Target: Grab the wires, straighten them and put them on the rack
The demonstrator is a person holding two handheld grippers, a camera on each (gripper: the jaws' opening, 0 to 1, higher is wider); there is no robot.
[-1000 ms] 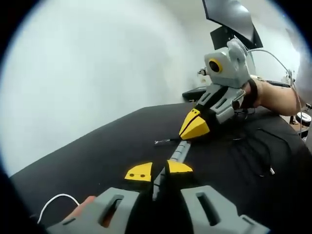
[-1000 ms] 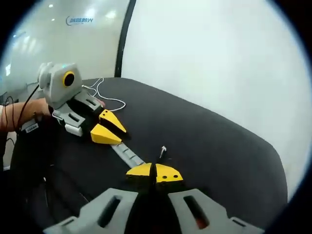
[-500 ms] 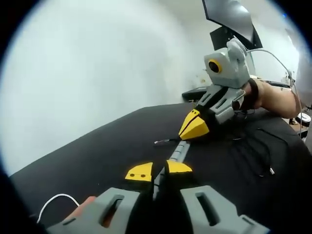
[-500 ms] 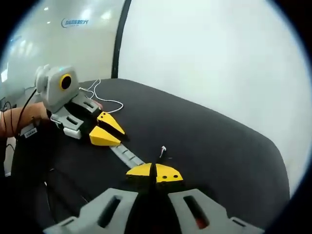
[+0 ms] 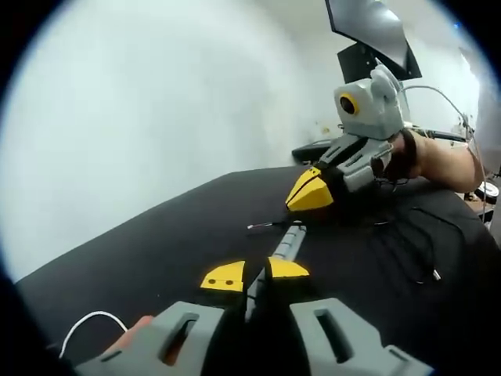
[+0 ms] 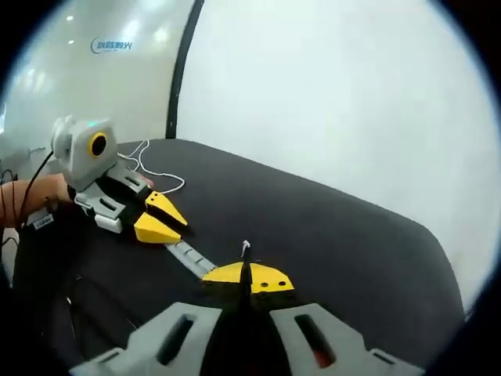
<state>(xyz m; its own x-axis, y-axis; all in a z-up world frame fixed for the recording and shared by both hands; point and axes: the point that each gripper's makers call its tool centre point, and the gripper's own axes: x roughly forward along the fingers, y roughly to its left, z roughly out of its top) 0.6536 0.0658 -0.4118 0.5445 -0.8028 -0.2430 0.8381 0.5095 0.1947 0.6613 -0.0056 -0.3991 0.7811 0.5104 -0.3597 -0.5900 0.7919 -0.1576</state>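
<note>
A grey ribbed cable (image 5: 288, 244) stretches between my two grippers above the black table (image 5: 156, 243). My left gripper (image 5: 255, 274) is at the bottom of the left gripper view, its yellow tips closed on the near end of the cable. My right gripper (image 5: 307, 196) hangs beyond it, tips together on the far end. In the right gripper view, the same cable (image 6: 188, 256) runs from my shut right gripper (image 6: 246, 276) to the left gripper (image 6: 159, 219). A thin black wire with a metal tip (image 6: 245, 249) pokes up beside the cable.
A white wire (image 5: 88, 323) lies on the near left of the table and shows as white wire (image 6: 149, 160) behind the left gripper. Loose black cables (image 5: 423, 251) lie to the right. A person's hand (image 5: 442, 160) holds the right gripper. A monitor (image 5: 374, 27) stands behind.
The two grippers have drawn a little further apart, and the right gripper has risen slightly. The grey cable between them now lies straighter.
</note>
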